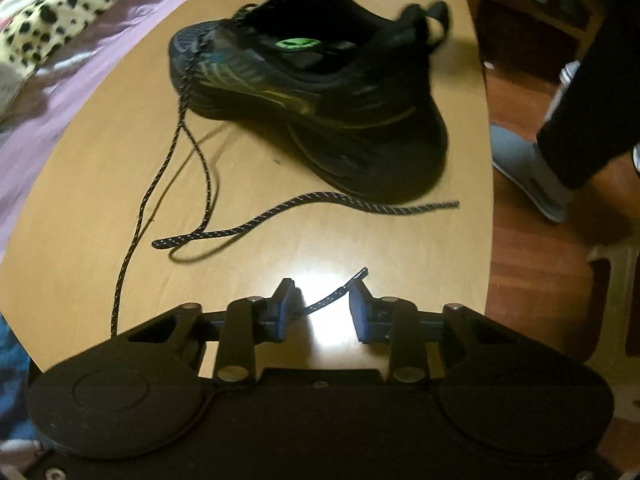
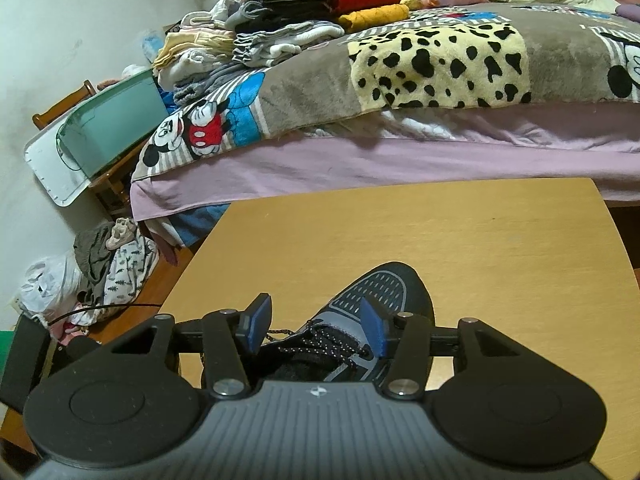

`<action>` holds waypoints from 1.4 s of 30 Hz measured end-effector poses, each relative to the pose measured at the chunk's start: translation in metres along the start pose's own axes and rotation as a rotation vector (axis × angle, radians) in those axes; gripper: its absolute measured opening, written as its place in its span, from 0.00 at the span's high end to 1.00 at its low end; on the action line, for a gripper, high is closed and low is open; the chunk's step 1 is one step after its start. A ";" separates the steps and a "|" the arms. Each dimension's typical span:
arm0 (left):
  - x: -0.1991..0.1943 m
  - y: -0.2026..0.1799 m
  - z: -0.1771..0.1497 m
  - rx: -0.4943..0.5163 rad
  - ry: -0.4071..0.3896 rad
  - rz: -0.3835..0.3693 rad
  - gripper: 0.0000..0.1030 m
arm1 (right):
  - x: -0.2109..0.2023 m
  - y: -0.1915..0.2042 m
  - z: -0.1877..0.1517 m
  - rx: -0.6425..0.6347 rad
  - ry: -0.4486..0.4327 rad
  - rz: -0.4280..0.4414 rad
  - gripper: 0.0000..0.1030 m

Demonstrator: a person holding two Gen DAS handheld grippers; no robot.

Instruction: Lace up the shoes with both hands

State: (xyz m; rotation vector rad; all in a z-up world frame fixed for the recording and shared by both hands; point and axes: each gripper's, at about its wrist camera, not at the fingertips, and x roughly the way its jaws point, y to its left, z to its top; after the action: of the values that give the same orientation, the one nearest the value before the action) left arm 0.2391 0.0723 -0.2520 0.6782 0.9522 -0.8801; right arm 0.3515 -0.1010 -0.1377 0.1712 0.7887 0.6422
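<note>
A black running shoe [image 1: 320, 92] lies on the wooden table [image 1: 360, 240], toe to the left in the left wrist view. Its speckled black lace [image 1: 256, 228] trails loose toward me. One lace tip [image 1: 340, 292] lies across the gap of my left gripper [image 1: 324, 306], whose jaws stand apart, low over the table, and do not press it. In the right wrist view my right gripper [image 2: 316, 324] hangs over the shoe [image 2: 376, 284] from the heel side. It is open, its fingers either side of the laced throat [image 2: 324, 340]. I see no contact.
A bed with a purple sheet [image 2: 400, 160] runs along the table's far side, with a spotted blanket [image 2: 440, 64] and folded clothes [image 2: 280, 32] on it. A person's dark-trousered leg [image 1: 592, 100] and grey slipper [image 1: 524, 172] stand by the table's right edge. Clothes and bags [image 2: 100, 272] litter the floor.
</note>
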 end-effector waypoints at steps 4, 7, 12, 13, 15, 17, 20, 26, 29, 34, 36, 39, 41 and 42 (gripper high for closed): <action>0.002 0.008 0.002 -0.072 0.002 0.010 0.79 | -0.001 -0.001 0.000 0.004 -0.004 0.008 0.52; 0.004 0.009 0.006 -0.103 -0.007 0.017 0.88 | -0.002 -0.001 0.000 0.011 -0.010 0.026 0.53; 0.005 0.005 0.011 -0.118 -0.024 0.047 1.00 | 0.000 0.005 -0.001 -0.005 -0.005 0.048 0.53; 0.005 0.007 0.011 -0.129 -0.028 0.058 1.00 | 0.000 0.006 -0.001 -0.006 -0.004 0.055 0.54; -0.002 0.018 0.009 -0.169 -0.055 0.079 1.00 | 0.001 0.008 -0.001 -0.009 -0.001 0.067 0.56; -0.014 0.028 0.009 -0.214 -0.102 0.108 1.00 | 0.002 0.008 -0.001 -0.004 0.000 0.076 0.56; -0.041 0.042 0.016 -0.286 -0.219 0.149 1.00 | 0.003 0.005 -0.001 0.062 -0.008 0.123 0.56; -0.069 0.043 0.036 -0.305 -0.389 0.140 1.00 | 0.022 -0.001 -0.014 0.338 -0.002 0.315 0.57; -0.073 0.041 0.043 -0.308 -0.429 0.122 1.00 | 0.034 0.000 -0.022 0.441 0.019 0.389 0.57; -0.085 0.040 0.046 -0.317 -0.469 0.086 1.00 | 0.040 0.006 -0.026 0.466 0.028 0.423 0.66; -0.086 0.040 0.047 -0.324 -0.473 0.081 1.00 | 0.041 0.005 -0.028 0.477 0.034 0.432 0.75; -0.088 0.037 0.048 -0.317 -0.469 0.077 1.00 | 0.043 0.003 -0.032 0.504 0.035 0.473 0.96; -0.089 0.036 0.049 -0.311 -0.464 0.086 1.00 | 0.042 0.003 -0.033 0.509 0.017 0.494 0.96; -0.089 0.036 0.049 -0.311 -0.457 0.103 1.00 | 0.041 0.003 -0.033 0.512 0.006 0.492 0.96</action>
State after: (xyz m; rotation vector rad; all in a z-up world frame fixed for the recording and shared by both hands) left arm 0.2630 0.0793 -0.1468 0.2385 0.6163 -0.7321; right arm 0.3483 -0.0772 -0.1843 0.8499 0.9136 0.8912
